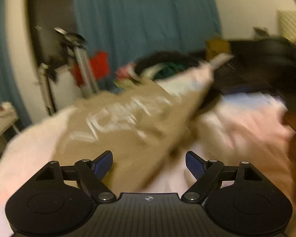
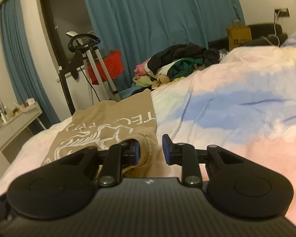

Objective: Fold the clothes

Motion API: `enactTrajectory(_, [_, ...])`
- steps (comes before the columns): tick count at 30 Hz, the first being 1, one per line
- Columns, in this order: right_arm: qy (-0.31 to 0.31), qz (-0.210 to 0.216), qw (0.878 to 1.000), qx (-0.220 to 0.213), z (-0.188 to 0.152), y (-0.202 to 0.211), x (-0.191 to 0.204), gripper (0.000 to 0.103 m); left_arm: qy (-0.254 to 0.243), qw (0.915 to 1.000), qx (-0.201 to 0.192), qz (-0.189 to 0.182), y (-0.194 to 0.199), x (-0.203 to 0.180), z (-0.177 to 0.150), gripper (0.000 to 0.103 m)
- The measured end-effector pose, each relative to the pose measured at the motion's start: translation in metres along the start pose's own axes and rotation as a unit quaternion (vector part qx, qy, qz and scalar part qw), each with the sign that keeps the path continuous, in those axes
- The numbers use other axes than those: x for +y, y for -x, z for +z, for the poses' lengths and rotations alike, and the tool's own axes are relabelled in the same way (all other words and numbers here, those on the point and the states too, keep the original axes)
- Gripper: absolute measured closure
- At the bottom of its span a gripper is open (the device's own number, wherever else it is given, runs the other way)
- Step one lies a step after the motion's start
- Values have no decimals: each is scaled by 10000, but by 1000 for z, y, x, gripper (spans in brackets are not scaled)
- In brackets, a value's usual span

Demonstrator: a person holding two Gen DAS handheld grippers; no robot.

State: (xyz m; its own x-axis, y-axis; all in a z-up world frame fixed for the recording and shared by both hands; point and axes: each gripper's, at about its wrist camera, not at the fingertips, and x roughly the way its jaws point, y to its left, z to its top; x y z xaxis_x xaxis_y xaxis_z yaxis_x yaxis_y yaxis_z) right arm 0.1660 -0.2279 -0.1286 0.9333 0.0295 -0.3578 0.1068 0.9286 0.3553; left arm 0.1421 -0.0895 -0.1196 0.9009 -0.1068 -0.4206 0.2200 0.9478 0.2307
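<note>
Teal curtains (image 1: 144, 19) back a bed (image 1: 246, 126) with pastel bedding. Left wrist view, blurred: left gripper (image 1: 149, 165) released, jaws wide, nothing between them; tan shirt (image 1: 128, 122) lies ahead, partly folded. Right wrist view: right gripper (image 2: 150, 150) part-open, shirt's ribbed edge between the jaws; grip cannot be told. Unfolded clothes pile (image 2: 177, 63) remains beyond.

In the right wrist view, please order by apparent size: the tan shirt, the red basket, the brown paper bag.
1. tan shirt, largest, though nearest the camera
2. red basket
3. brown paper bag, smallest, but farthest away
</note>
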Motion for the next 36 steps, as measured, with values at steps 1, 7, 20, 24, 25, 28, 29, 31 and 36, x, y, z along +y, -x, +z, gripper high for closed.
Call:
enactTrajectory(1, [-22, -5, 10000, 16, -1, -2, -2, 76, 221, 9997, -66, 76, -3, 5, 2, 20])
enactTrajectory(7, [-180, 53, 9998, -109, -4, -10, -7, 75, 1041, 9891, -170, 1029, -4, 50, 3, 16])
enactTrajectory(20, [643, -946, 9867, -1154, 1, 15, 16, 65, 815, 9728, 600, 2084, 25, 87, -3, 15])
enactTrajectory(24, [887, -891, 9845, -1221, 1, 20, 26, 64, 1043, 9654, 197, 2381, 35, 98, 1, 14])
enactTrajectory(25, [965, -903, 9850, -1112, -1, 17, 26, 64, 1063, 9629, 119, 2479, 34, 99, 3, 14])
enactTrajectory(28, [1158, -951, 9881, -357, -11, -12, 18, 63, 1439, 9529, -36, 2668, 34, 113, 7, 11])
enactTrajectory(29, [1150, -950, 9888, -75, -16, -21, 14, 62, 1544, 9512, -88, 2669, 35, 115, 7, 10])
enactTrajectory(31, [888, -903, 9907, 492, -26, -36, 1, 62, 1704, 9493, -188, 2634, 40, 116, 10, 10])
enactTrajectory(36, [602, -906, 9939, -184, 2, -1, 5, 62, 2012, 9474, -495, 2439, 72, 119, 23, 10])
